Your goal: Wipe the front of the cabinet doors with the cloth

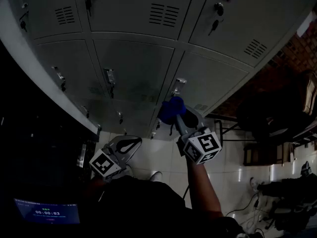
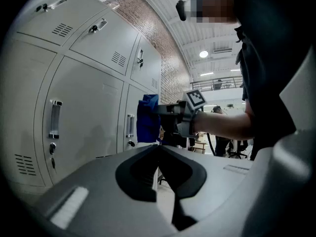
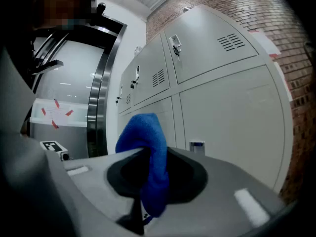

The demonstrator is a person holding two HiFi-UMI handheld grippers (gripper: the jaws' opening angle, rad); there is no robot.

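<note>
One arm counts: right gripper [image 3: 143,181] is clamped on the blue cloth [image 3: 145,137], which bunches past its tips toward the cabinet door [image 1: 133,68] straight ahead; contact unclear. Left gripper [image 2: 159,149] hangs lower and farther off, jaws together, empty.

A small dark screen [image 1: 47,212] at the lower left of the head view shows a timer in pale digits, reading "00:00:03". A fainter line above the digits is too small to read.

The marker cube [image 1: 203,148] on the right gripper [image 1: 173,113] and the marker cube [image 1: 103,164] on the left gripper [image 1: 134,143] each carry black-and-white square code patterns, with no letters or numbers.

A white panel [image 3: 54,113] in the right gripper view bears red marks, but any writing on it is too small to read.
</note>
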